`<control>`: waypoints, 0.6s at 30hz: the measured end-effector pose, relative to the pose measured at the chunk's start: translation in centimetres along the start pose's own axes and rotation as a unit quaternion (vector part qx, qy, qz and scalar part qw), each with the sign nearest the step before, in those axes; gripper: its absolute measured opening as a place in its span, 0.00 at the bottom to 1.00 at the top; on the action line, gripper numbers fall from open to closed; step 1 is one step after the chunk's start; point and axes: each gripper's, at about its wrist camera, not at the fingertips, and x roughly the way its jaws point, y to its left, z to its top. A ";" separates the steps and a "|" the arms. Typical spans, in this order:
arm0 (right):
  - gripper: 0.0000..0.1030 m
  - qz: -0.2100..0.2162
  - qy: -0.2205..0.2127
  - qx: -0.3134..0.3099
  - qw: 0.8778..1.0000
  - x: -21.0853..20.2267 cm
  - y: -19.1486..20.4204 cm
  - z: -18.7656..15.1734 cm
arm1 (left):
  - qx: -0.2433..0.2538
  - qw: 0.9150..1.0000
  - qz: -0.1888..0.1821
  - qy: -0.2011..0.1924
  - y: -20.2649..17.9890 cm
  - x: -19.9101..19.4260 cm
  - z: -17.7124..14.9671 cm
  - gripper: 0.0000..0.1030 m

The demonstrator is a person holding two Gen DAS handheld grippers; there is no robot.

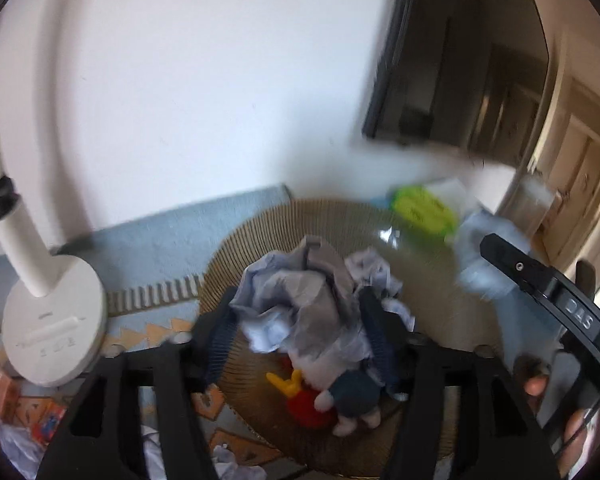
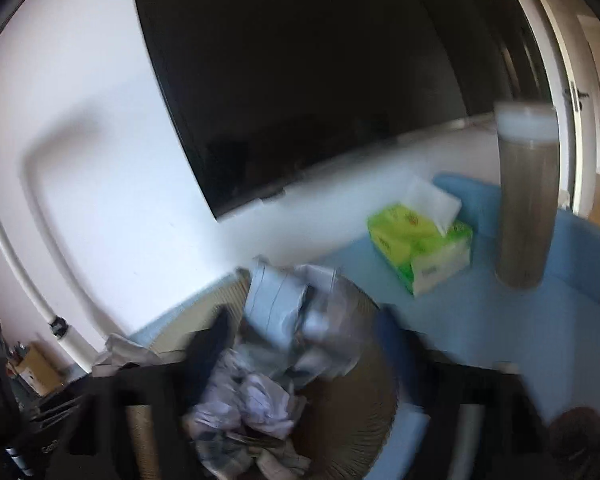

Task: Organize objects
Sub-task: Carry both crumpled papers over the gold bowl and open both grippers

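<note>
A wad of crumpled pale paper and grey cloth (image 1: 300, 312) lies on a round woven tray (image 1: 440, 320). My left gripper (image 1: 296, 332) is open, with one finger on each side of the wad. Below the wad lies a small toy figure (image 1: 320, 396) in red, yellow and dark blue. In the blurred right wrist view my right gripper (image 2: 306, 346) is open wide over the same crumpled heap (image 2: 260, 392) on the woven tray (image 2: 360, 420). Whether either gripper's pads touch the paper I cannot tell.
A white lamp base (image 1: 56, 324) stands left of the tray on a patterned blue cloth. A green tissue pack (image 2: 416, 240) and a tall clear canister (image 2: 526, 200) stand at the back right. A dark screen (image 2: 300, 80) hangs on the wall. Small boxes (image 1: 4, 396) lie at the left.
</note>
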 end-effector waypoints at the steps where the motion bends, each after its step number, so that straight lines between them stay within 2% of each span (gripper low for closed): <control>1: 0.92 -0.002 -0.001 0.003 1.000 0.0 -0.3 -0.1 | -0.007 1.000 -0.003 0.004 0.3 0.1 -0.1 0.77; 3: 0.92 0.007 -0.019 0.005 1.000 -0.7 -0.9 0.1 | -0.018 1.000 -0.010 -0.007 0.8 -0.7 -0.5 0.77; 5: 0.92 -0.007 -0.041 0.006 0.999 -1.5 -1.1 0.0 | -0.024 1.000 -0.011 -0.015 1.1 -2.1 -0.7 0.77; 10: 0.92 -0.022 -0.059 -0.012 0.998 -3.6 0.6 -0.1 | -0.039 0.998 -0.011 -0.049 2.7 -8.5 -1.5 0.77; 13: 0.93 0.019 -0.067 -0.030 0.997 -7.1 3.1 0.1 | -0.048 0.996 0.009 -0.081 4.7 -14.3 -3.0 0.77; 15: 1.00 0.054 -0.067 -0.048 0.995 -9.9 5.0 -0.1 | -0.072 0.992 0.025 -0.103 7.0 -18.6 -4.6 0.78; 17: 1.00 0.095 -0.056 -0.066 0.992 -12.4 7.2 -0.9 | -0.094 0.987 0.051 -0.119 9.3 -22.1 -6.5 0.88; 18: 1.00 0.113 -0.048 -0.077 0.989 -13.2 8.2 -1.4 | -0.105 0.983 0.074 -0.129 10.6 -23.9 -7.9 1.00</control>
